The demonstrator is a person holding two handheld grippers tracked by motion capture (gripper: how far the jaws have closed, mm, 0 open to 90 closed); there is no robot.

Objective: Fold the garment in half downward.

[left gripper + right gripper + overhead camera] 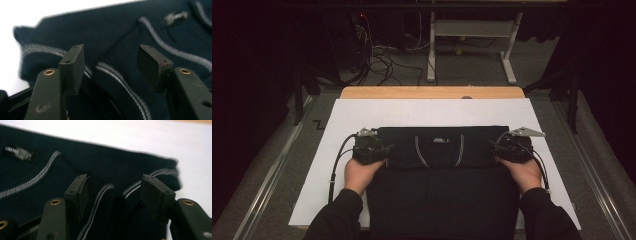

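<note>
Resting open-jawed on folded sweater (pixel 437 150)

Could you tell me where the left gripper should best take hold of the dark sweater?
Probably the folded, striped edge at the dark sweater's left end, approached from the person's side. The layers bunch into a raised ridge there, and the left gripper has its jaws open right over it.
</note>
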